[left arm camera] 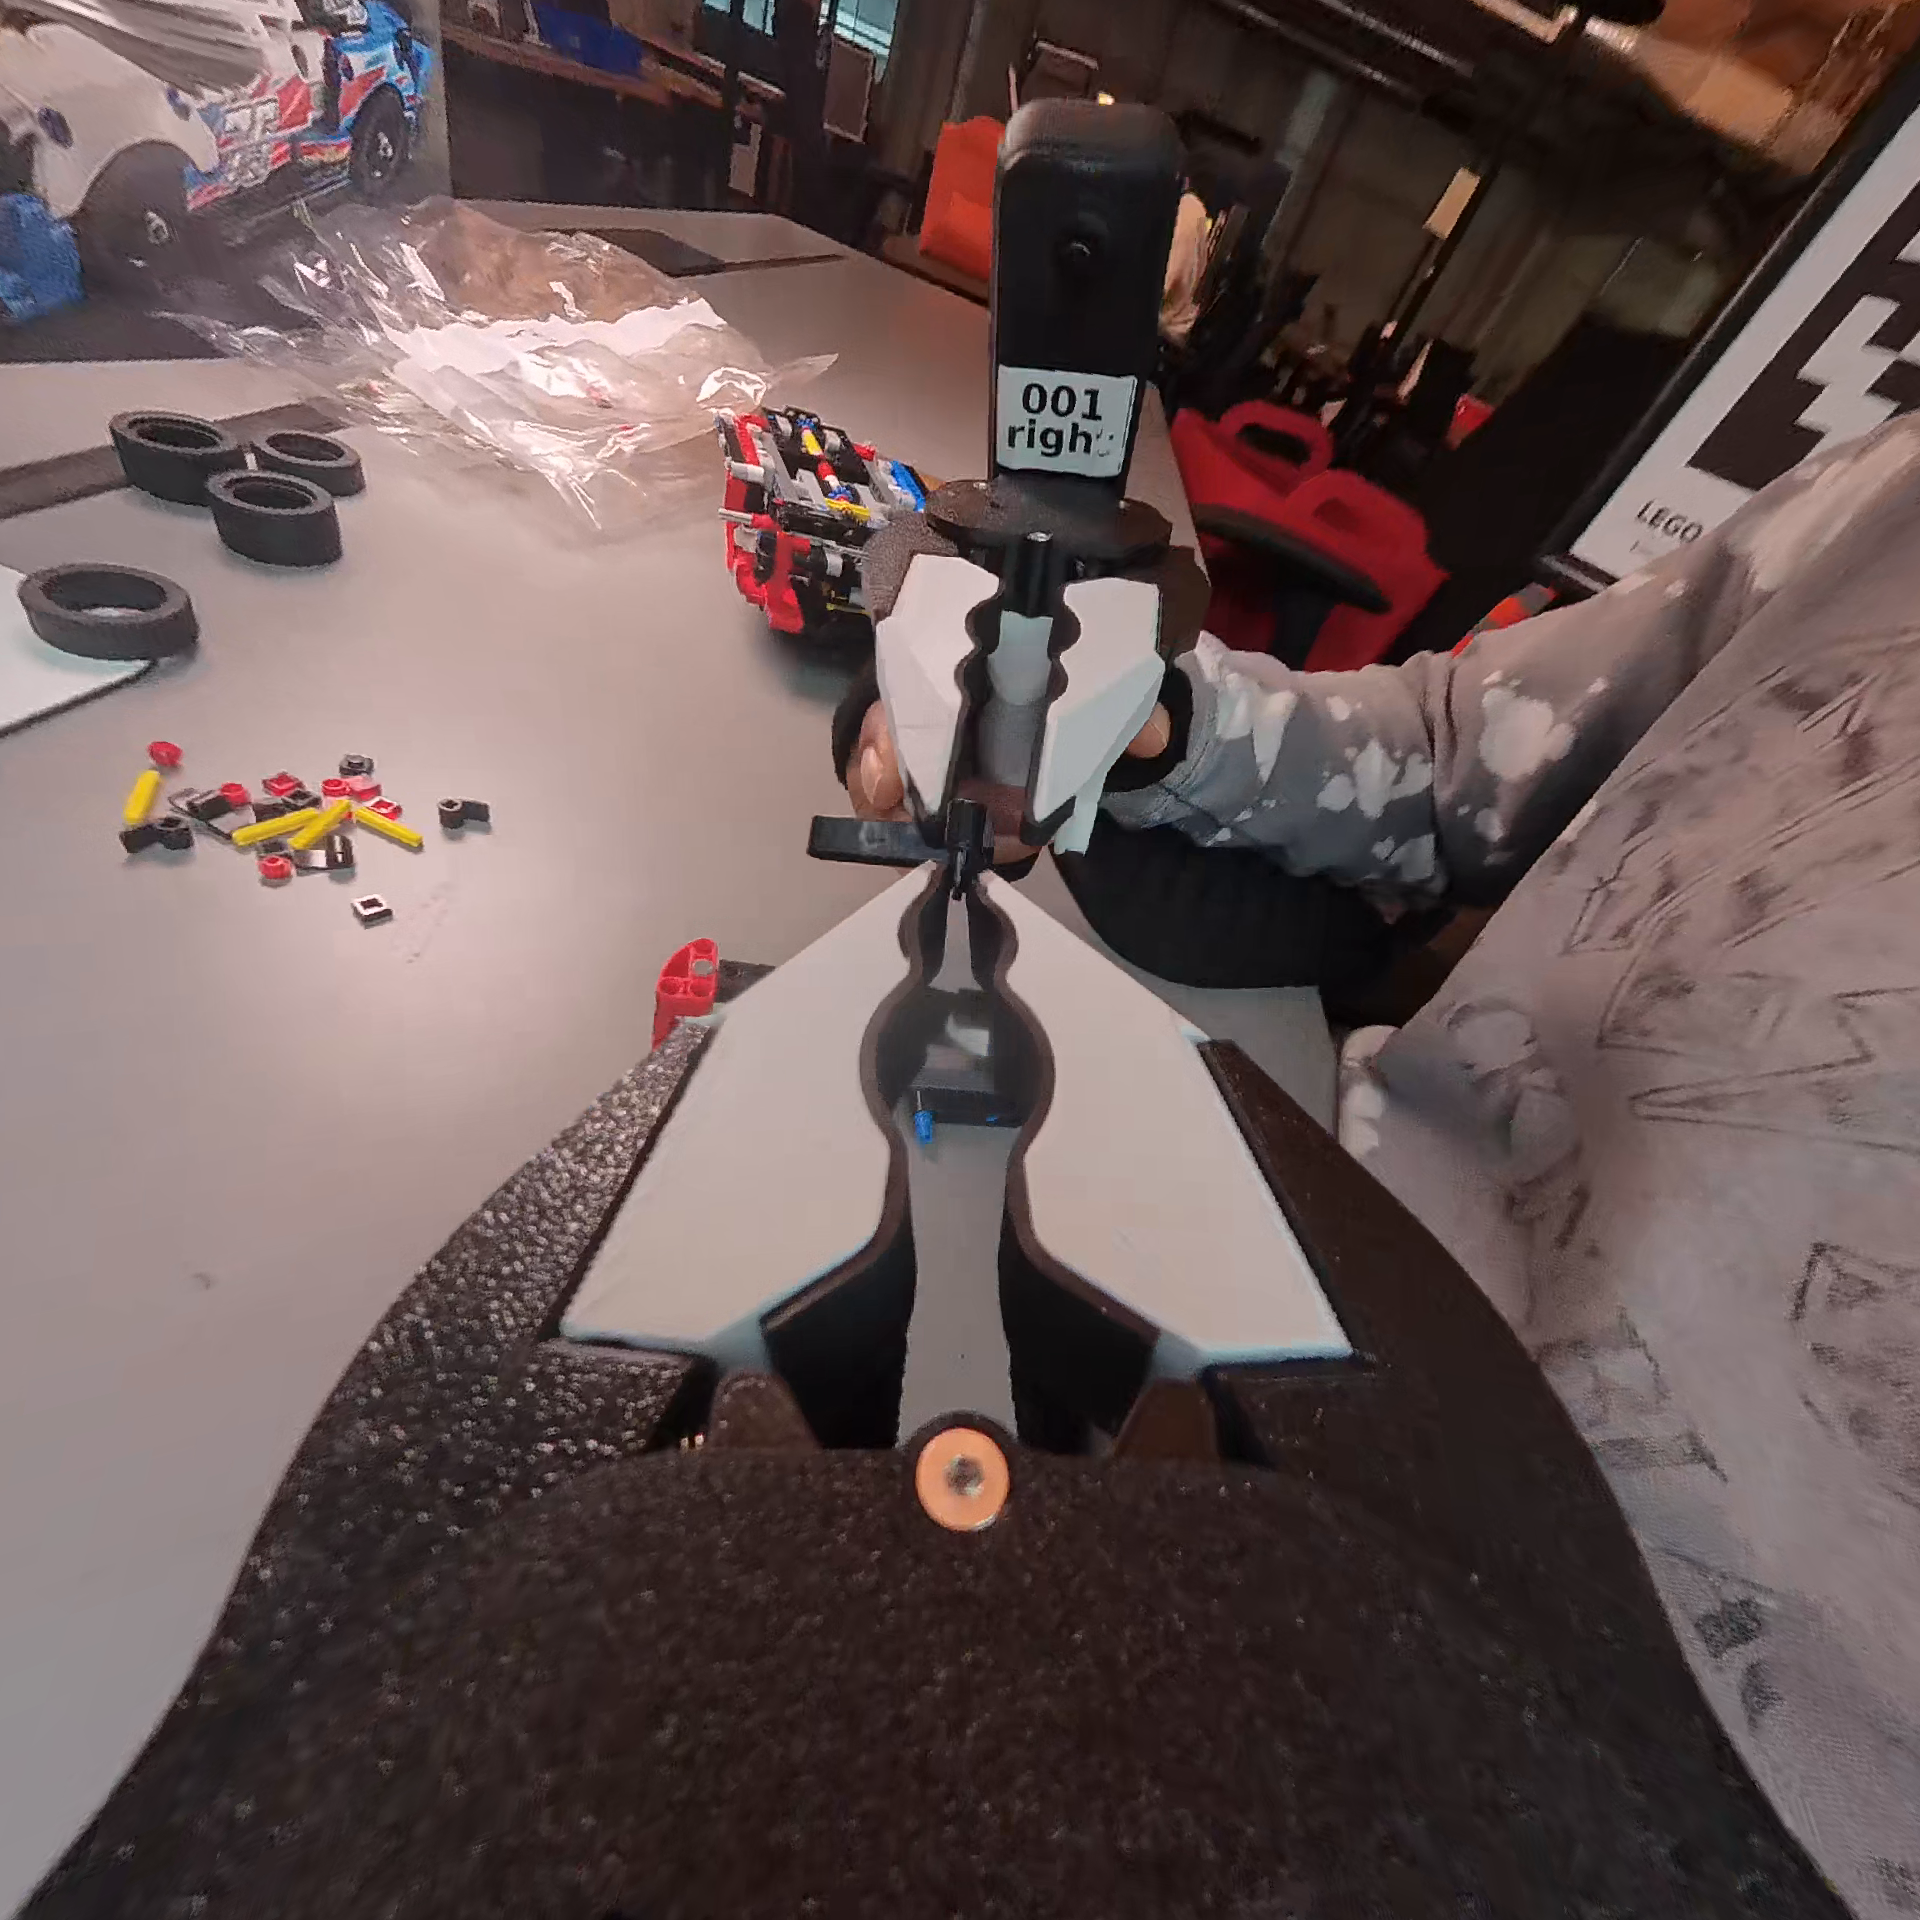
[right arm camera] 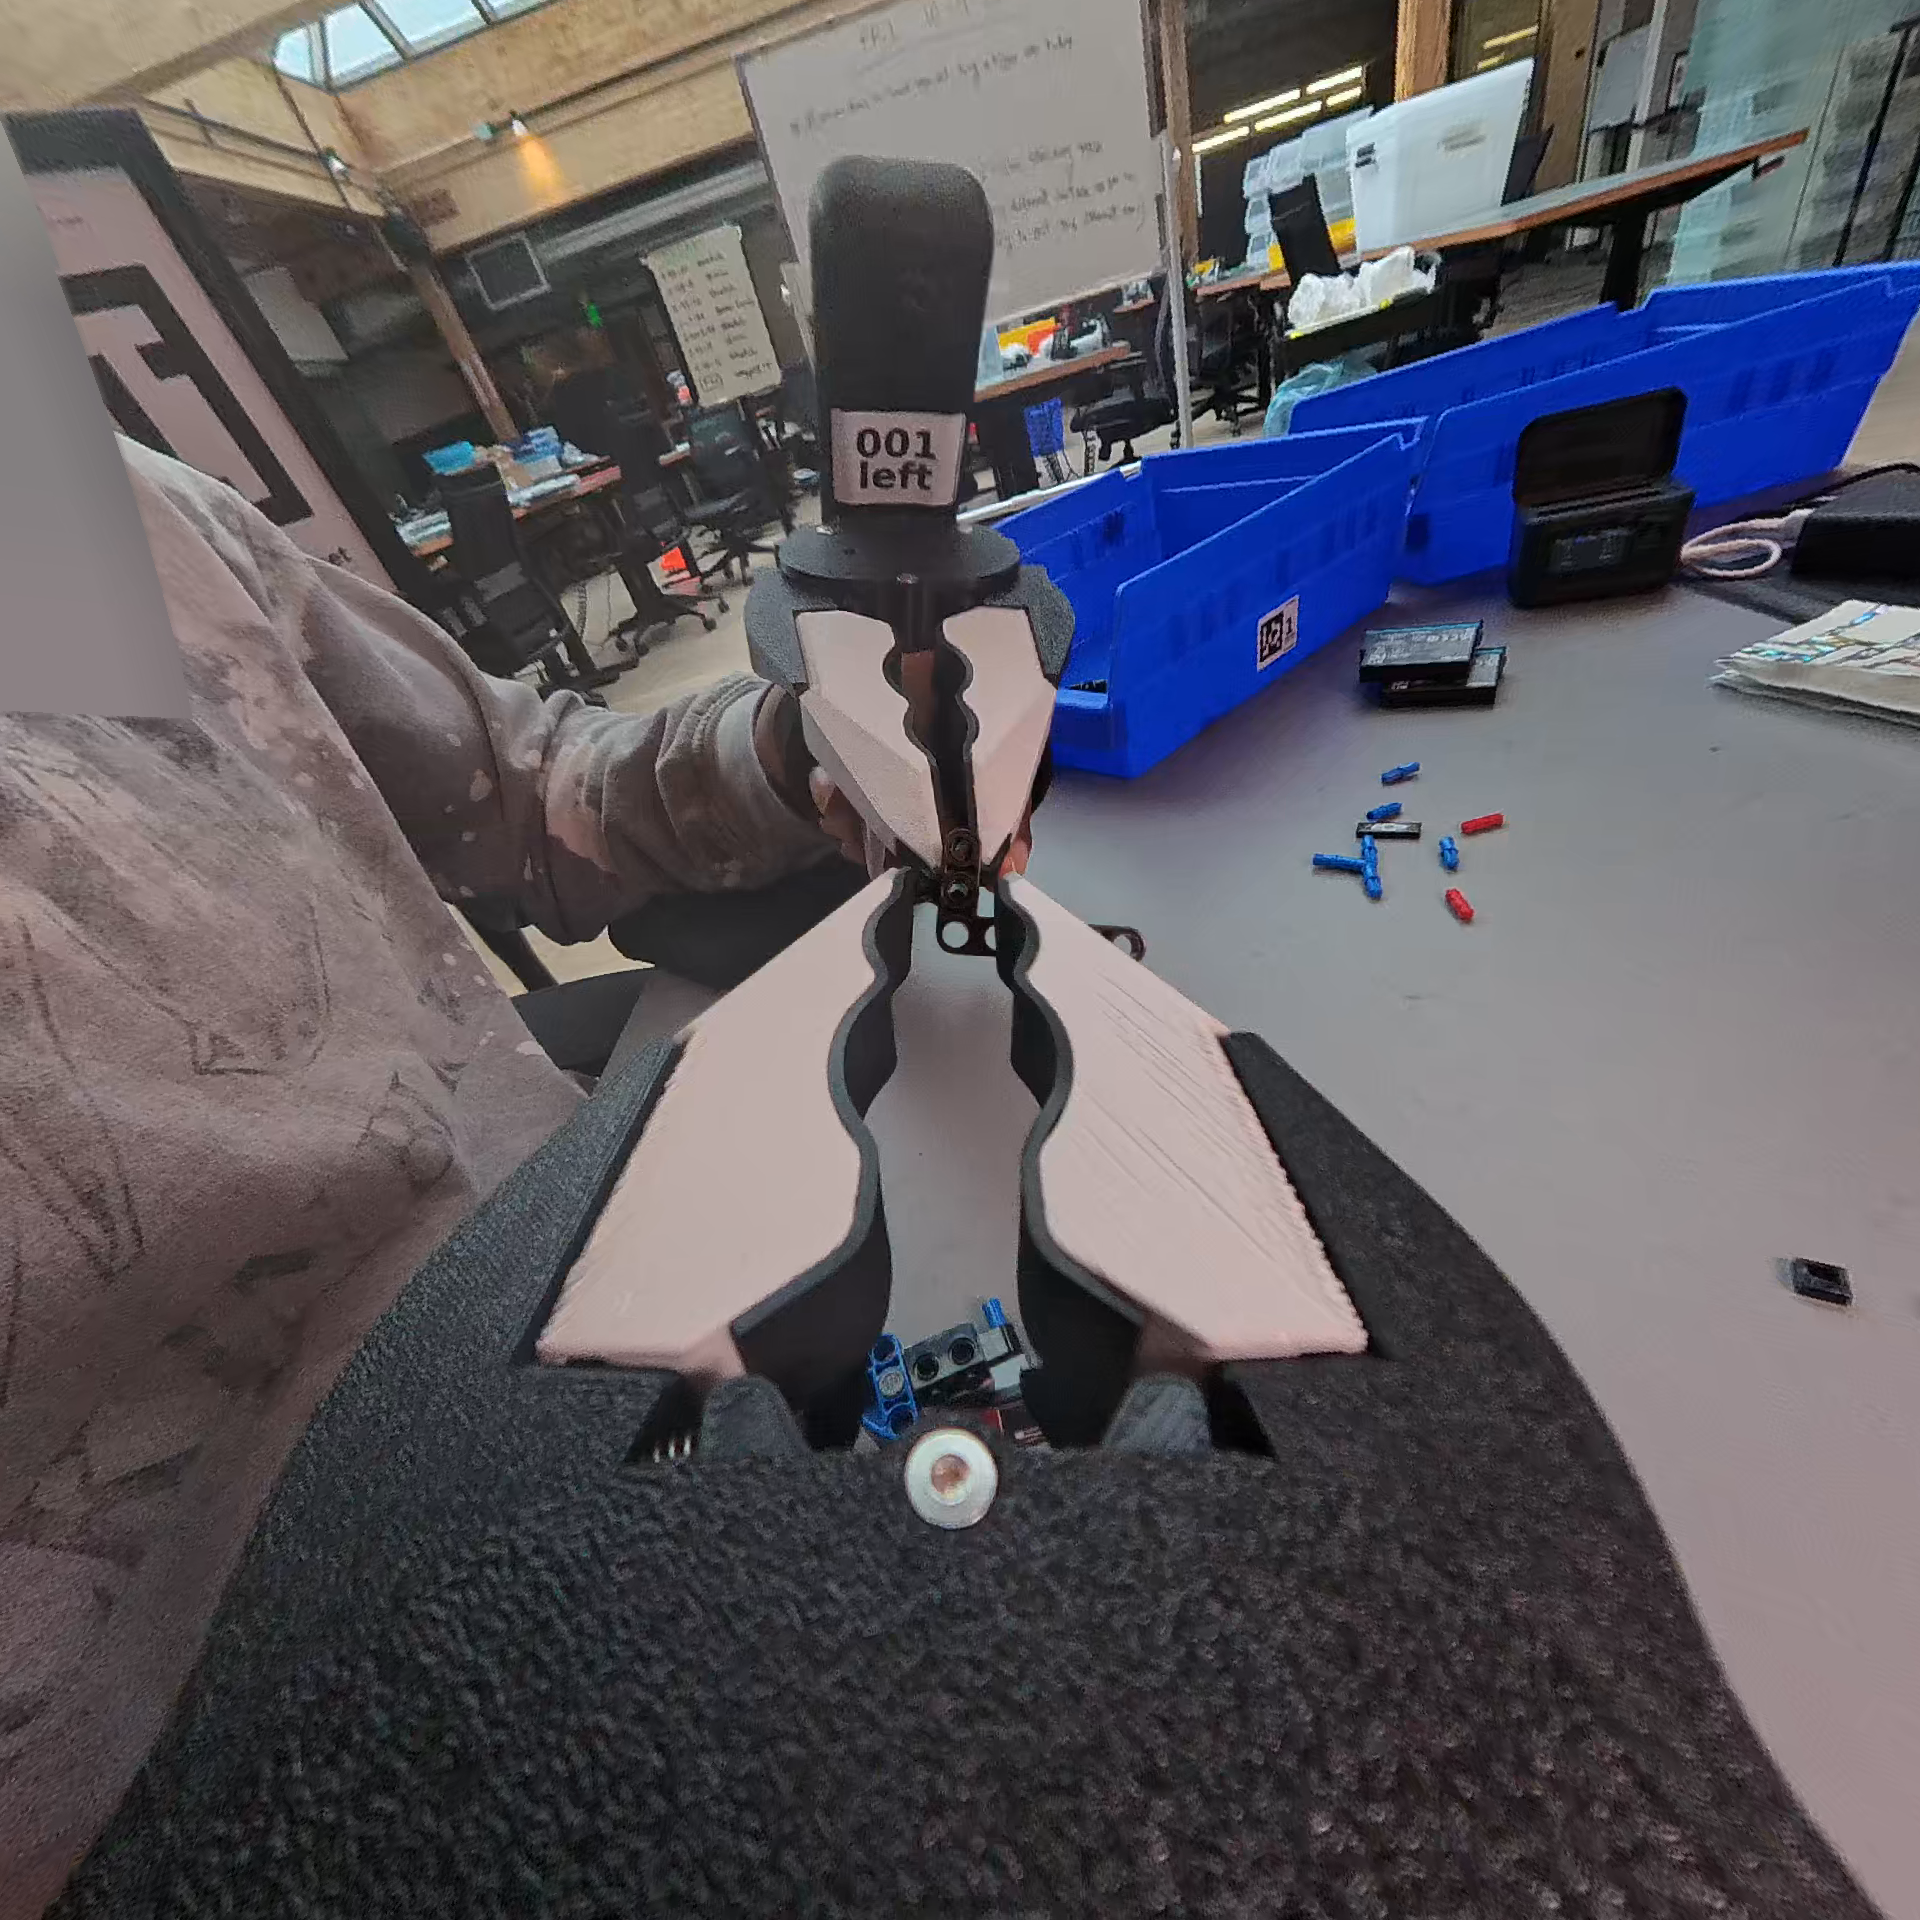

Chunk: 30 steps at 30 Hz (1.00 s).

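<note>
The two grippers meet tip to tip above the grey table (left arm camera: 520, 1039). My left gripper (left arm camera: 961, 883) is shut on a small black pin (left arm camera: 964, 831). In the right wrist view the left gripper (right arm camera: 956, 854) faces me, held by a hand in a mottled grey sleeve (right arm camera: 623, 790). My right gripper (right arm camera: 954, 896) is shut on a black perforated beam (right arm camera: 966, 932). In the left wrist view the right gripper (left arm camera: 971, 821) holds that beam (left arm camera: 862, 836) sticking out to the left. The pin touches the beam's end.
A red and black brick-built chassis (left arm camera: 810, 520), several black tyres (left arm camera: 239, 488), clear plastic bags (left arm camera: 499, 343) and a pile of small parts (left arm camera: 281, 821) lie to the left. Blue bins (right arm camera: 1247, 582), blue and red pins (right arm camera: 1392, 847) and a black case (right arm camera: 1600, 499) lie to the right. Less than 4 cm separates the two grippers' tips.
</note>
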Motion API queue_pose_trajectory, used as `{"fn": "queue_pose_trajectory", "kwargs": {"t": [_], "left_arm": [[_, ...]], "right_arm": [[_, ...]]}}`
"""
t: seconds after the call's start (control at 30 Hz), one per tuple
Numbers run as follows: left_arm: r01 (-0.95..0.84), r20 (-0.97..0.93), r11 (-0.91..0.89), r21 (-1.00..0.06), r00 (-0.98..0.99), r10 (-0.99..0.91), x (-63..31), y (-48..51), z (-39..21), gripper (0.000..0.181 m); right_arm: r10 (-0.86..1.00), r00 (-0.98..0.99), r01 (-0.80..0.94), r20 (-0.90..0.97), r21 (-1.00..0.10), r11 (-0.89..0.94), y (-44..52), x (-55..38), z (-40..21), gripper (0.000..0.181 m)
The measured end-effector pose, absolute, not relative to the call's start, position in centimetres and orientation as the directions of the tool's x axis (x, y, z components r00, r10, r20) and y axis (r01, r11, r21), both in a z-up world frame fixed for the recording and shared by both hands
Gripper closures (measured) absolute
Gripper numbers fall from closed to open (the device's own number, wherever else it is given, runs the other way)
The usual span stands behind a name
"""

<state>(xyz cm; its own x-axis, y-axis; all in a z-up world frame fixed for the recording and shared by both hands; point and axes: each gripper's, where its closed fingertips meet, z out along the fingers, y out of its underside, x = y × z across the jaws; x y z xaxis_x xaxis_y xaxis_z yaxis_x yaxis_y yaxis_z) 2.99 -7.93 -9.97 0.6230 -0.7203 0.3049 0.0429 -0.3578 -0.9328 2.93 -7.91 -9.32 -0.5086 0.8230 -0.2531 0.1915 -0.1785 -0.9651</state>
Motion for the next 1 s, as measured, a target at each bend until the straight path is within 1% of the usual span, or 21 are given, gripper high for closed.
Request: {"fn": "queue_pose_trajectory", "kwargs": {"t": [0.07, 0.1, 0.2, 0.27, 0.33, 0.43, 0.47, 0.5, 0.57, 0.63, 0.67, 0.77, 0.83, 0.9, 1.0], "left_arm": [[-0.012, 0.249, -0.334, -0.943, 0.642, -0.725, 3.3, -8.0, -10.2, 0.18], [-0.04, 0.221, -0.323, -0.946, 0.649, -0.728, 3.4, -8.0, -10.4, 0.18], [-0.079, 0.175, -0.301, -0.95, 0.663, -0.728, 3.5, -8.1, -10.5, 0.18], [-0.038, 0.21, -0.309, -0.95, 0.653, -0.728, 3.5, -8.1, -9.9, 0.181], [0.028, 0.262, -0.314, -0.949, 0.626, -0.734, 3.5, -8.1, -9.1, 0.181], [0.113, 0.319, -0.327, -0.938, 0.651, -0.689, 0.7, -7.7, -8.8, 0.181], [0.148, 0.345, -0.335, -0.93, 0.66, -0.667, -0.5, -7.5, -8.7, 0.181], [0.147, 0.341, -0.337, -0.93, 0.688, -0.641, -1.5, -7.2, -8.9, 0.181], [0.05, 0.26, -0.363, -0.93, 0.788, -0.558, -3.1, -5.9, -10.5, 0.181], [-0.098, 0.111, -0.437, -0.894, 0.896, -0.429, -5.5, -4.6, -13.5, 0.18], [-0.14, 0.063, -0.473, -0.87, 0.919, -0.388, -6.4, -4.5, -14.7, 0.18], [-0.121, 0.072, -0.575, -0.809, 0.951, -0.301, -8.3, -4.4, -17.6, 0.179], [-0.151, -0.009, -0.642, -0.752, 0.976, -0.219, -10.5, -4.3, -19.6, 0.179], [-0.173, -0.062, -0.705, -0.688, 0.982, -0.18, -11.9, -4.5, -21.4, 0.178], [-0.174, -0.078, -0.714, -0.678, 0.983, -0.166, -12.5, -4.4, -22.1, 0.176]], "right_arm": [[0.826, -0.515, 0.201, -0.23, -0.969, -0.145, -8.4, 2.8, -9.7, 0.168], [0.835, -0.504, 0.195, -0.219, -0.971, -0.137, -8.4, 2.7, -9.8, 0.174], [0.837, -0.51, 0.184, -0.197, -0.976, -0.117, -8.4, 2.8, -9.8, 0.174], [0.845, -0.509, 0.145, -0.162, -0.984, -0.101, -8.4, 2.8, -9.3, 0.174], [0.839, -0.518, 0.107, -0.166, -0.986, -0.129, -8.3, 2.8, -8.4, 0.175], [0.864, -0.46, -0.044, -0.205, -0.966, -0.253, -4.2, 4.5, -4.9, 0.175], [0.887, -0.426, -0.067, -0.179, -0.971, -0.228, -3.0, 5.1, -4.5, 0.175], [0.899, -0.406, -0.064, -0.161, -0.977, -0.203, -2.6, 5.3, -4.5, 0.175], [0.9, -0.404, -0.048, -0.166, -0.978, -0.202, -3.1, 4.8, -5.0, 0.175], [0.898, -0.403, -0.011, -0.179, -0.98, -0.2, -3.6, 4.1, -6.0, 0.174], [0.892, -0.406, 0.003, -0.199, -0.976, -0.216, -3.6, 3.9, -6.4, 0.174], [0.871, -0.408, 0.042, -0.274, -0.959, -0.281, -3.5, 3.4, -7.3, 0.174], [0.862, -0.407, 0.071, -0.301, -0.952, -0.298, -3.7, 3.1, -8.0, 0.174], [0.848, -0.414, 0.089, -0.331, -0.942, -0.325, -3.9, 2.9, -8.4, 0.174], [0.835, -0.407, 0.108, -0.37, -0.927, -0.358, -3.9, 2.6, -8.9, 0.174]]}}
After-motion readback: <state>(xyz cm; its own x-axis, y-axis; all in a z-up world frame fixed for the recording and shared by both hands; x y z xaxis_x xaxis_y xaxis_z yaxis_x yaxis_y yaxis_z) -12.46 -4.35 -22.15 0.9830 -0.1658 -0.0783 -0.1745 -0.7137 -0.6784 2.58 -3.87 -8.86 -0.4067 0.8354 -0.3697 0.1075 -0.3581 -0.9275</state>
